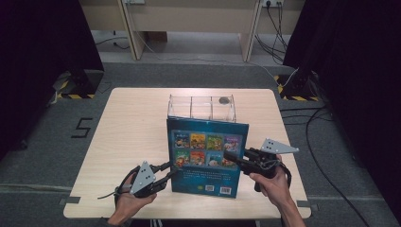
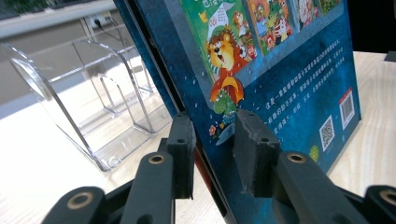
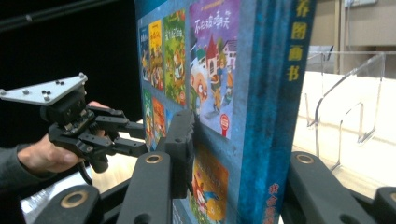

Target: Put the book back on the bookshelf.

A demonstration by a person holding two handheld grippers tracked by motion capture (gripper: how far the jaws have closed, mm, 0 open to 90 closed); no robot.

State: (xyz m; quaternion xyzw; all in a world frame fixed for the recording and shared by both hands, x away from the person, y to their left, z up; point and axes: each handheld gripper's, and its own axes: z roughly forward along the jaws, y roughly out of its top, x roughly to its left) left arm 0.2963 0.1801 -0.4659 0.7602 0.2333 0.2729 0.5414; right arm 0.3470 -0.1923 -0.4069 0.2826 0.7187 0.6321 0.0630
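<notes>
A thick blue picture book (image 1: 206,158), its cover showing a grid of small cartoon covers and a barcode, is being held upright on the table (image 1: 127,137) just in front of the clear acrylic rack (image 1: 201,108), long axis vertical, cover facing the person. It is being pinched at its lower left edge by the left gripper (image 1: 171,171) and clamped across its right edge by the right gripper (image 1: 230,157).
</notes>
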